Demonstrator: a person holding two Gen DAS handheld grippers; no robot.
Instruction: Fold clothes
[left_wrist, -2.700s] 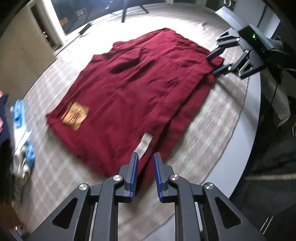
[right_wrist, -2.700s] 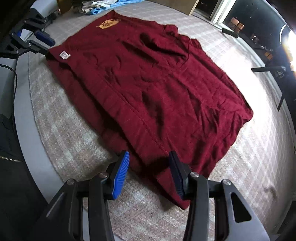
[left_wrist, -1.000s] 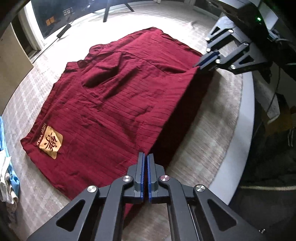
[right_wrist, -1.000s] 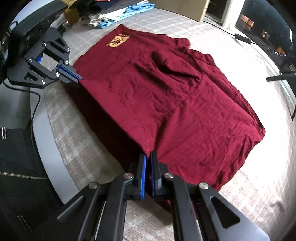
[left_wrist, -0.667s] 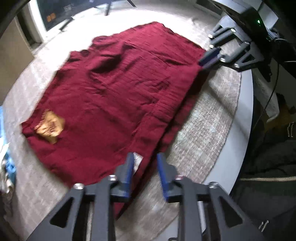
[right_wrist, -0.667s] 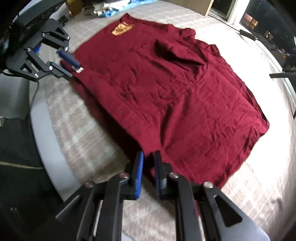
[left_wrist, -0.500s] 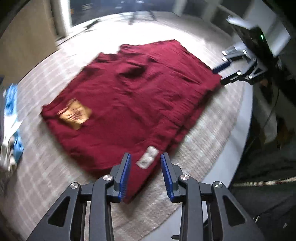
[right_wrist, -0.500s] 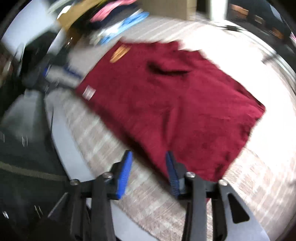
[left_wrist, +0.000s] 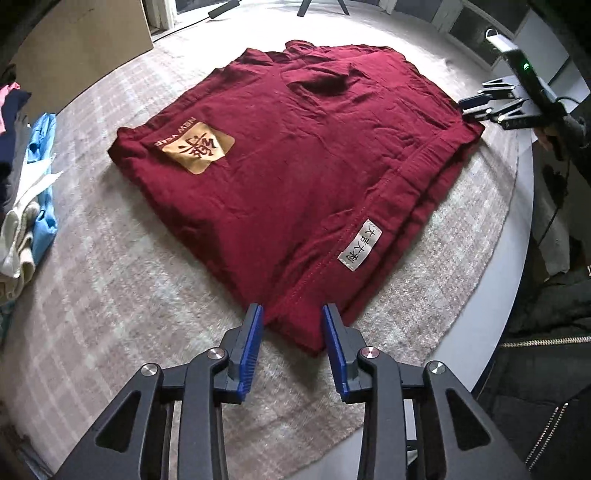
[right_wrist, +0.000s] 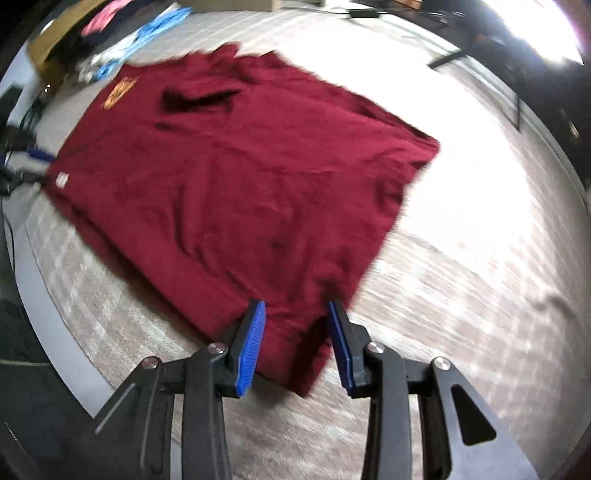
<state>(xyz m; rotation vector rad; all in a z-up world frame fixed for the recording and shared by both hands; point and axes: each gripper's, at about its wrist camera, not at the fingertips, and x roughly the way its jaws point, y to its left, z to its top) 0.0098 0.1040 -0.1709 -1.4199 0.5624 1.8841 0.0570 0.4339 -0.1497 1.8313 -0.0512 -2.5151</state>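
A dark red garment (left_wrist: 295, 147) lies folded flat on the table, with a gold patch (left_wrist: 195, 147) and a white label (left_wrist: 360, 245) facing up. My left gripper (left_wrist: 291, 314) is open, its blue pads straddling the garment's near corner without pressing it. The right wrist view is blurred. There the garment (right_wrist: 240, 177) spreads out ahead, and my right gripper (right_wrist: 295, 310) is open over its other near corner. Its jaws are closing, with cloth between them but not pinched. The right gripper (left_wrist: 484, 107) also shows at the garment's far right corner in the left wrist view.
A grey checked cloth (left_wrist: 110, 277) covers the round table, whose pale rim (left_wrist: 517, 258) curves along the right. A pile of blue, white and dark clothes (left_wrist: 33, 184) sits at the left beside a cardboard box (left_wrist: 74, 48). A person's dark jacket (left_wrist: 546, 369) is at the rim.
Both grippers were shut on the garment's near edge a second ago. They have opened and let it go, and the folded edge now lies flat. Both views have swung sideways.
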